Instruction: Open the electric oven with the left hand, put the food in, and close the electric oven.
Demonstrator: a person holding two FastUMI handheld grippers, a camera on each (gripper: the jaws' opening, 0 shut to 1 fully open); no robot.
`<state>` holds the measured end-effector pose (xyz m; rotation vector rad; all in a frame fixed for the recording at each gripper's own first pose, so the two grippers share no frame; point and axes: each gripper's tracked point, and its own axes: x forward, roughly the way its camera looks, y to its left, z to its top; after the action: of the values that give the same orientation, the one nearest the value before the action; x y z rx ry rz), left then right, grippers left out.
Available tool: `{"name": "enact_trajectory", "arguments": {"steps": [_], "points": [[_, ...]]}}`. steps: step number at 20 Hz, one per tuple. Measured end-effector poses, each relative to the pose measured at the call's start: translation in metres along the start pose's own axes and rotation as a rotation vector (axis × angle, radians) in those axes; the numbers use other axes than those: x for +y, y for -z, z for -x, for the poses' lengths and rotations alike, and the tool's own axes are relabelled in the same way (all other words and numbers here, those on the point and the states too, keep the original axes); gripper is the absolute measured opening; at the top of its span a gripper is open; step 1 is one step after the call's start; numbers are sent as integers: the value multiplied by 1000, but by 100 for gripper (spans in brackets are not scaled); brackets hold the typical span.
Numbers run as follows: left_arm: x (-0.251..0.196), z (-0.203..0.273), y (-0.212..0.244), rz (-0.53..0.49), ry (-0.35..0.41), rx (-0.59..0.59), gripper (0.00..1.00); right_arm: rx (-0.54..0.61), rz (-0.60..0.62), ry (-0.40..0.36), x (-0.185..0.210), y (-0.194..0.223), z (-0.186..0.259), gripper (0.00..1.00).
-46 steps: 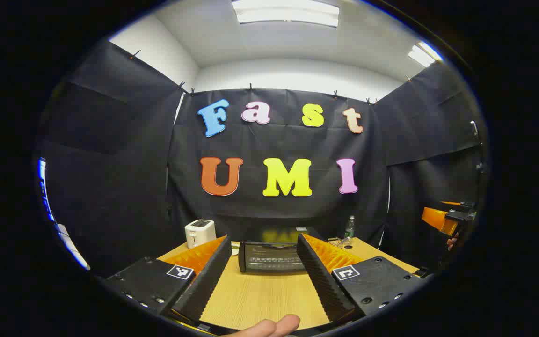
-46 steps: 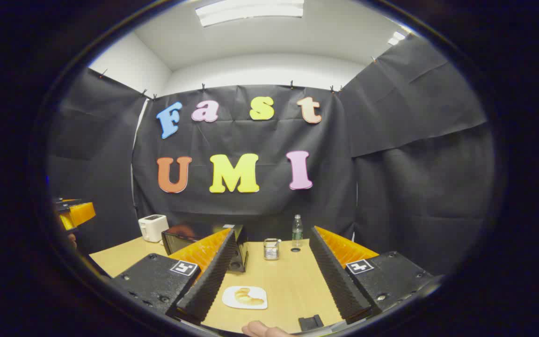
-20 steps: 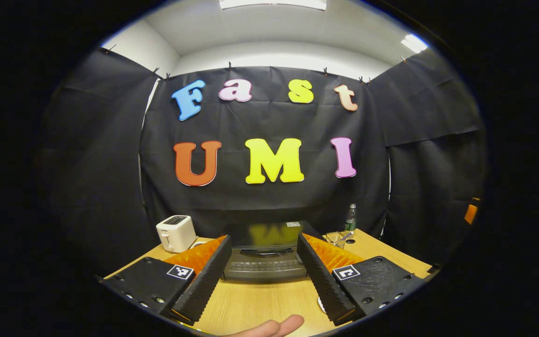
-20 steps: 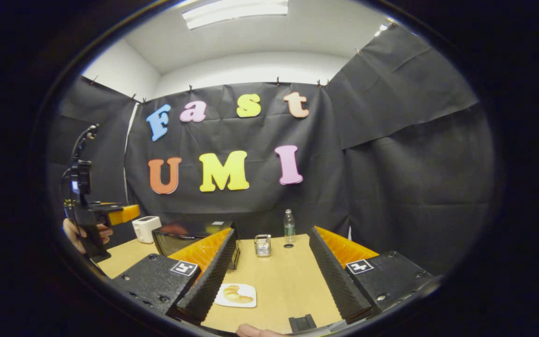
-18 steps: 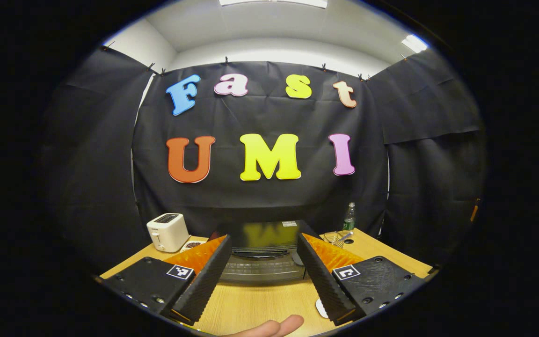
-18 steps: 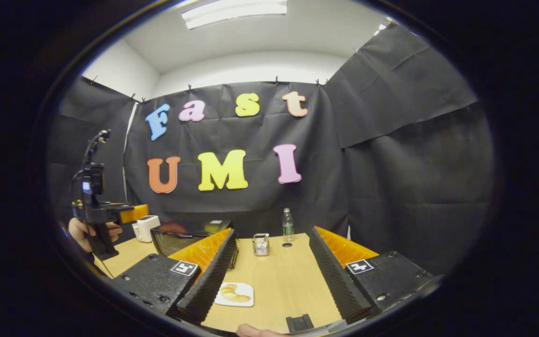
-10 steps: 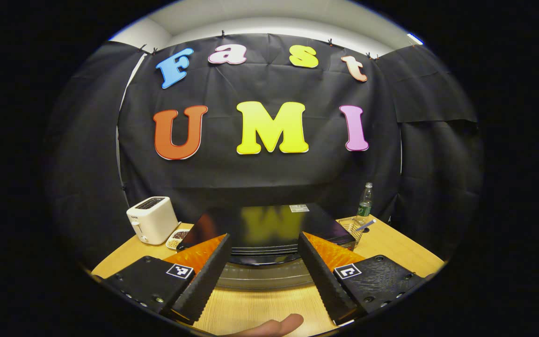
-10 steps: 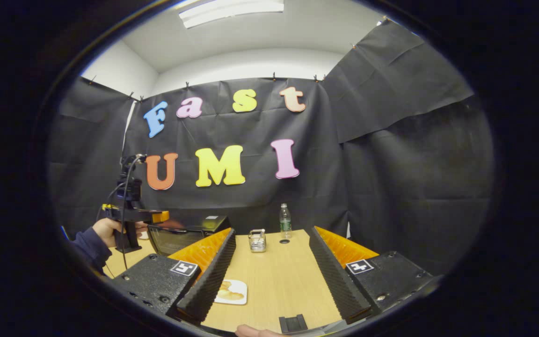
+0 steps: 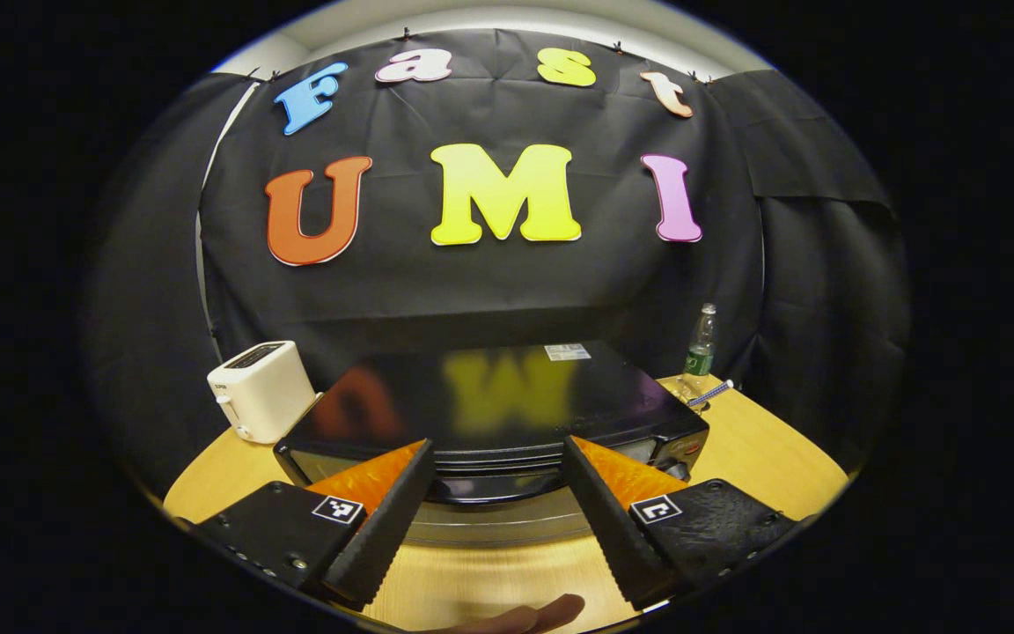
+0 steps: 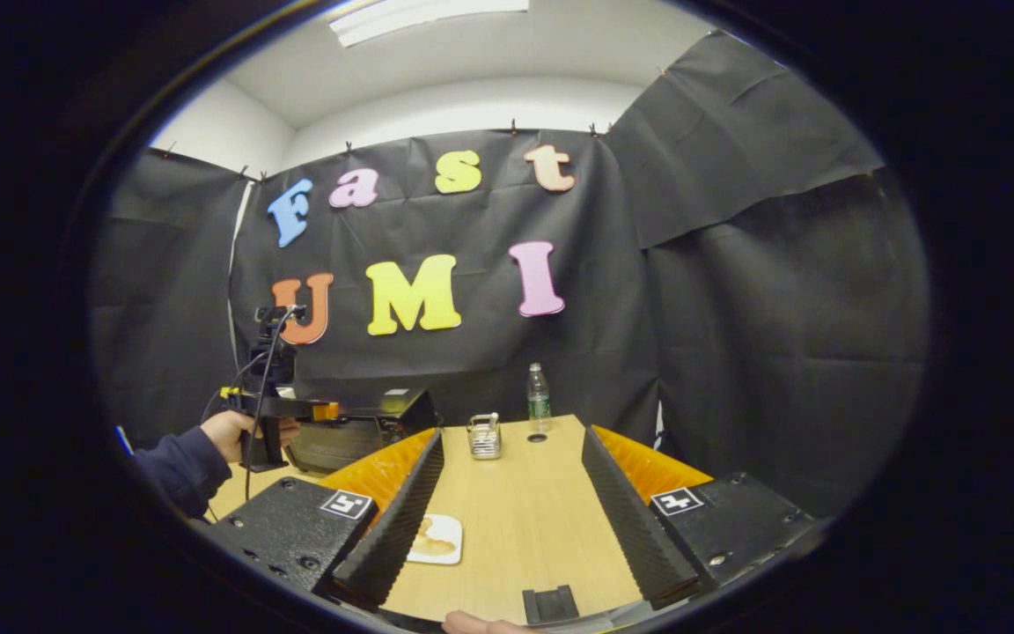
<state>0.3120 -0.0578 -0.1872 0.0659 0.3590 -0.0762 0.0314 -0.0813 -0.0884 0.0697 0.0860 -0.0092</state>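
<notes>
The black electric oven (image 9: 489, 396) stands close ahead in the left gripper view, with its door shut and its curved handle (image 9: 489, 482) low between my fingers. My left gripper (image 9: 496, 449) is open just in front of the oven's top front edge, holding nothing. In the right gripper view a hand holds the left gripper (image 10: 326, 411) up against the oven (image 10: 366, 427). A croissant (image 10: 429, 544) lies on a white plate (image 10: 447, 533), partly hidden behind my right gripper's left finger. My right gripper (image 10: 511, 438) is open and empty above the table.
A white toaster (image 9: 256, 392) stands left of the oven. A water bottle (image 10: 539, 396) and a small metal holder (image 10: 483, 438) stand at the back of the wooden table (image 10: 525, 519). A small black block (image 10: 549, 603) lies at the near edge.
My left gripper has moved forward and down to the oven's front, which now looms larger. My right gripper has drifted slightly, and the plate slid behind its left finger. Both stay open.
</notes>
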Motion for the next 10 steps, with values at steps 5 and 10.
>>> {"name": "enact_trajectory", "arguments": {"steps": [5,10], "points": [[-1,-1,11,21,-11,16,99,3,8,3,-3,2,0,96],[-3,23,23,41,-32,29,100,-6,23,23,-5,-1,5,97]]}}
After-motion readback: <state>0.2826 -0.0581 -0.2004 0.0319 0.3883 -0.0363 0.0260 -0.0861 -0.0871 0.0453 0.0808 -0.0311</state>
